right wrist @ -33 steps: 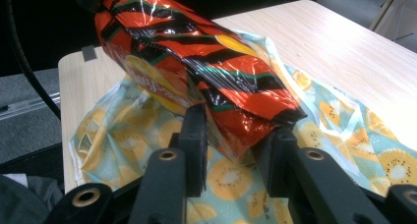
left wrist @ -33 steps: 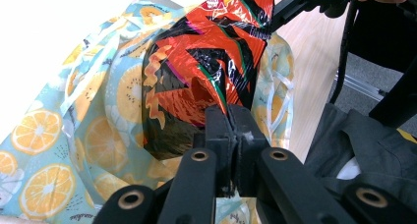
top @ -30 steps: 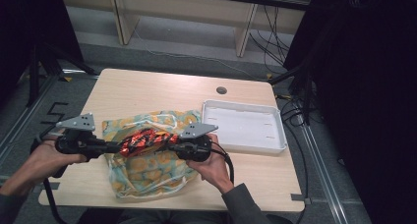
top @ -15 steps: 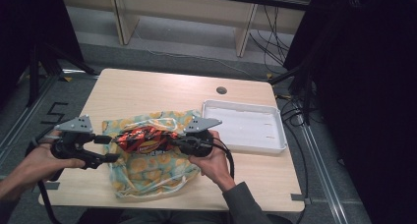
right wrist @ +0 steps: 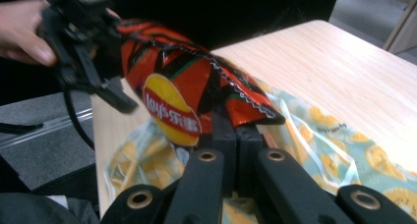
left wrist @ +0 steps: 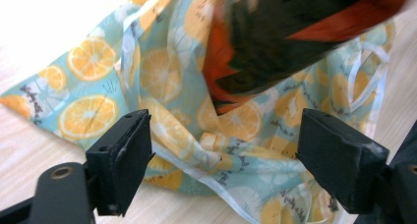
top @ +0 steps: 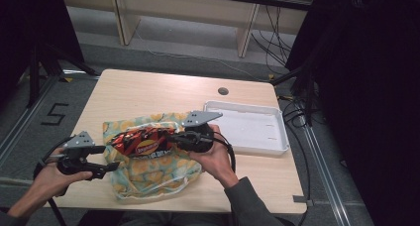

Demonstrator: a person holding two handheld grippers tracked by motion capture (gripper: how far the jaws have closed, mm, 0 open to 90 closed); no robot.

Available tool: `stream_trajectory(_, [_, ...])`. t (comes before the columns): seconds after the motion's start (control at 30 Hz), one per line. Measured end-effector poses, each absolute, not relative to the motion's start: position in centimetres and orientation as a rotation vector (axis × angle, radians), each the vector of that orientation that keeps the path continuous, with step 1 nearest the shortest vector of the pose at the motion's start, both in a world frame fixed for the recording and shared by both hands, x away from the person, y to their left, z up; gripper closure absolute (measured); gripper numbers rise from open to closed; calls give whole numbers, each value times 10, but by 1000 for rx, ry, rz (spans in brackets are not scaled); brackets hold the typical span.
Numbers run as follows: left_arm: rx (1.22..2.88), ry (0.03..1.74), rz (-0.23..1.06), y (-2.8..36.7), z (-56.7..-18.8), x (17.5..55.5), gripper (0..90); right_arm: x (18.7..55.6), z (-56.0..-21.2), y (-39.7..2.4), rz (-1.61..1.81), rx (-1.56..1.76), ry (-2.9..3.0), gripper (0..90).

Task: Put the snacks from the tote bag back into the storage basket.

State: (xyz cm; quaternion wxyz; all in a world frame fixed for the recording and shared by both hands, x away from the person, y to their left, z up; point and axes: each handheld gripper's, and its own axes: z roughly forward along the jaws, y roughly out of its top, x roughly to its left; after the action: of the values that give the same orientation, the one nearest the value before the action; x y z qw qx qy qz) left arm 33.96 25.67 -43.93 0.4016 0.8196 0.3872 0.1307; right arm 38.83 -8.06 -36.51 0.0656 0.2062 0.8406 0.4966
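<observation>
Left gripper (top: 111,166) has let go of the chip bag (top: 141,141) and dropped down toward the near left edge of the table (top: 148,89) since a second ago; its jaws have just been opening and now stand wide apart with nothing pressed between them. In the left gripper view the jaws hang over the cloth bag (left wrist: 162,101), orange-slice print, a white drawstring (left wrist: 196,177) running across between them, chip bag blurred above. Right gripper (top: 173,138) has lifted a little and is clamped on the chip bag's crimped end; right gripper view shows the two jaws tight together on the red and black foil (right wrist: 196,96), yellow logo facing the camera. Chip bag is held off the table, roughly level, over the cloth bag, its free end pointing toward the left gripper, not touching it. Cloth bag lies crumpled on the near middle of the table. White tray (top: 277,137) sits to the right of it, just beside the right hand (top: 213,156). Left hand (top: 47,179) grips its tool at the table's near left corner.
</observation>
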Motion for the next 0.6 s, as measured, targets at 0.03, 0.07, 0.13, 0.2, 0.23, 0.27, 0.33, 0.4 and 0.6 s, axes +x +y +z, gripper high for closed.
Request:
stream_trajectory(0.03, [2082, 985, 346, 257, -442, 339, 196, 388, -360, -79, 1509, 601, 2531, 900])
stream_trajectory(0.07, [2082, 985, 346, 257, -442, 339, 194, 388, -360, -79, 1509, 601, 2531, 900])
stream_trajectory(0.13, [2081, 1001, 335, 258, -445, 339, 193, 388, -351, -78, 1520, 577, 2547, 900])
stream_trajectory(0.2, [2079, 998, 336, 259, -448, 340, 193, 386, -349, -77, 1542, 601, 2545, 900])
stream_trajectory(0.23, [2069, 1025, 338, 259, -449, 340, 193, 387, -347, -76, 1554, 576, 2546, 900])
stream_trajectory(0.27, [2082, 1005, 347, 261, -450, 341, 193, 386, -341, -76, 1567, 592, 2563, 900])
stream_trajectory(0.33, [2075, 1022, 361, 262, -452, 342, 194, 385, -336, -74, 1600, 579, 2554, 900])
stream_trajectory(0.4, [2093, 1025, 373, 265, -452, 343, 194, 386, -328, -73, 1607, 546, 2552, 900])
stream_trajectory(0.6, [2163, 1021, 376, 269, -452, 345, 194, 386, -305, -72, 1629, 514, 2529, 900])
